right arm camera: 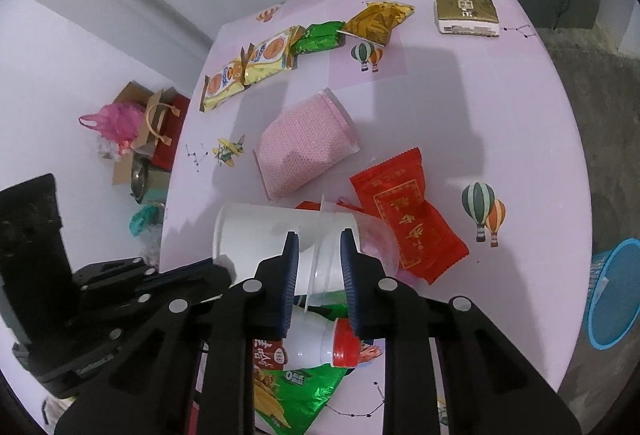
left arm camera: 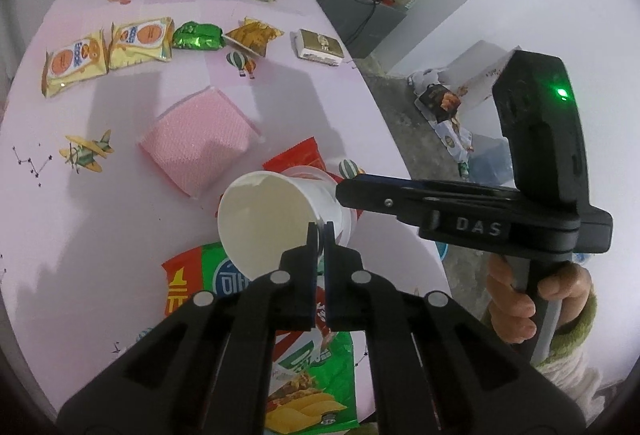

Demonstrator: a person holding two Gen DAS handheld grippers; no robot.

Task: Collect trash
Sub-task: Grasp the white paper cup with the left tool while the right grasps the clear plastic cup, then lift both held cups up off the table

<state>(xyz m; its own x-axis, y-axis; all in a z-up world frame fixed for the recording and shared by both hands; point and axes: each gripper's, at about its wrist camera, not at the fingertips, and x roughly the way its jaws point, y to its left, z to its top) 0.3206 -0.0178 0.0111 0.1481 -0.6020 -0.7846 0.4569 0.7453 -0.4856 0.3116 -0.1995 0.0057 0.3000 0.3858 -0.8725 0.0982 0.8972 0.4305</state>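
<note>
Bare tabletop (right arm camera: 500,123) lay open right of the pink pouch (right arm camera: 306,143) and toward the gold box (right arm camera: 467,15), while the red wrapper (right arm camera: 408,223), white cup (right arm camera: 276,235) and red-capped bottle (right arm camera: 320,345) crowded the near edge, snack packets (right arm camera: 256,63) lining the far side

The white paper cup (left arm camera: 264,219) is seen with a smooth, matt inner wall, and the clear plastic cup (right arm camera: 360,243) nested over it looks thin and glossy. The pink-covered surface (left arm camera: 100,215) appears smooth and faintly sheened. The pink mesh-patterned pouch (right arm camera: 306,145) shows a fine rough texture. The red foil wrapper (right arm camera: 408,219) and the green chip bag (left arm camera: 316,367) are shiny, crinkled film.
</note>
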